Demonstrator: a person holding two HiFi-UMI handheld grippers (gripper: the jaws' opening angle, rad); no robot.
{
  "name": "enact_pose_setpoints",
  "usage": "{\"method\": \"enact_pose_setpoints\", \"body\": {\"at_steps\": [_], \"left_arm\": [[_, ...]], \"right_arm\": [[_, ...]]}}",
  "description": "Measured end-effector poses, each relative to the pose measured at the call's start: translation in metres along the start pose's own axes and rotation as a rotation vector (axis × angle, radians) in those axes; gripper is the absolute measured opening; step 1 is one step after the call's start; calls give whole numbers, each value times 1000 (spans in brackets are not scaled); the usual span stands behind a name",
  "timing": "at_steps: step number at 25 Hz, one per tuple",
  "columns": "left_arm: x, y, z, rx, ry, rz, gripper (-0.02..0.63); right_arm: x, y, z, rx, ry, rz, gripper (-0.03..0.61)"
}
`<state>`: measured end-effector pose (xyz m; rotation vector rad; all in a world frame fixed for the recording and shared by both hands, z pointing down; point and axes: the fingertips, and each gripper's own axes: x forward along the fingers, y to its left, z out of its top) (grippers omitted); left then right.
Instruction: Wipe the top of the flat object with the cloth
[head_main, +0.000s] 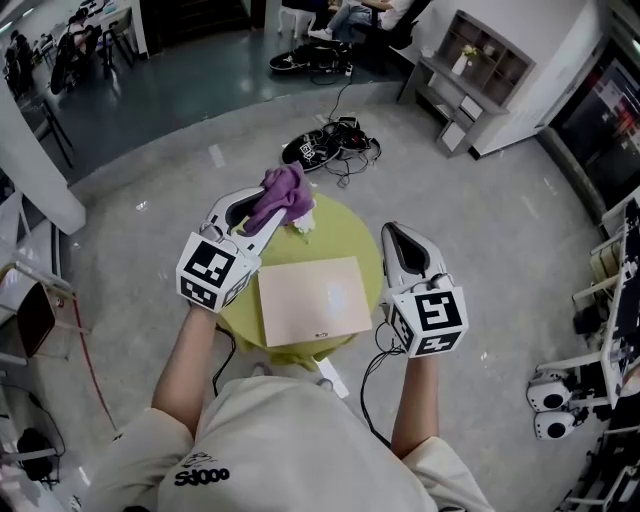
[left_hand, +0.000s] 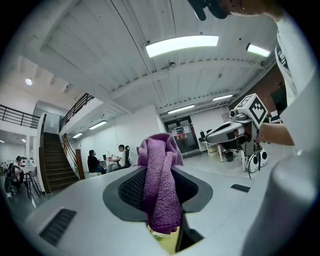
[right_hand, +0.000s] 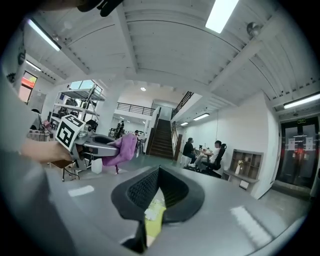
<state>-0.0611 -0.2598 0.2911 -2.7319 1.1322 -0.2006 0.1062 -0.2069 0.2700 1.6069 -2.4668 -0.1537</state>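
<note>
We judge the wiping not yet begun. Our left tool (head_main: 270, 215) is clamped on the purple cloth (head_main: 285, 193) over the far edge of the round yellow-green counter (head_main: 350, 228). The pale, plain flat object (head_main: 312, 298) lies mid-counter, untouched by either tool. Our right tool (head_main: 392, 232) hovers beside it, jaws closed on nothing.

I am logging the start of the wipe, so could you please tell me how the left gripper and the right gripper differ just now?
The left gripper is shut on the purple cloth; the right gripper has its jaws together with nothing held. The left gripper sits by the far left corner of the beige board, the right gripper beside its right edge. Both point away from the person and carry a marker cube.
</note>
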Motion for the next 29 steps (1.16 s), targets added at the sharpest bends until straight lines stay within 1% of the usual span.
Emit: {"method": "enact_pose_setpoints", "body": {"at_steps": [3,13,26,29], "left_arm": [[-1,-2,11,32,-18,0,129],[-5,-15,19,37,-31,-13,129],[-12,-20,14,21,-7,-3,129],[-13,-24,12,1,-12,-29,129]], "right_arm": [[-2,-1,9,-12,-14,-4,9],[-8,-1,2,-24,7,-8,9],[-9,4,-6,0,8,3,9],[-9,7,-7,0,12,9,9]]}}
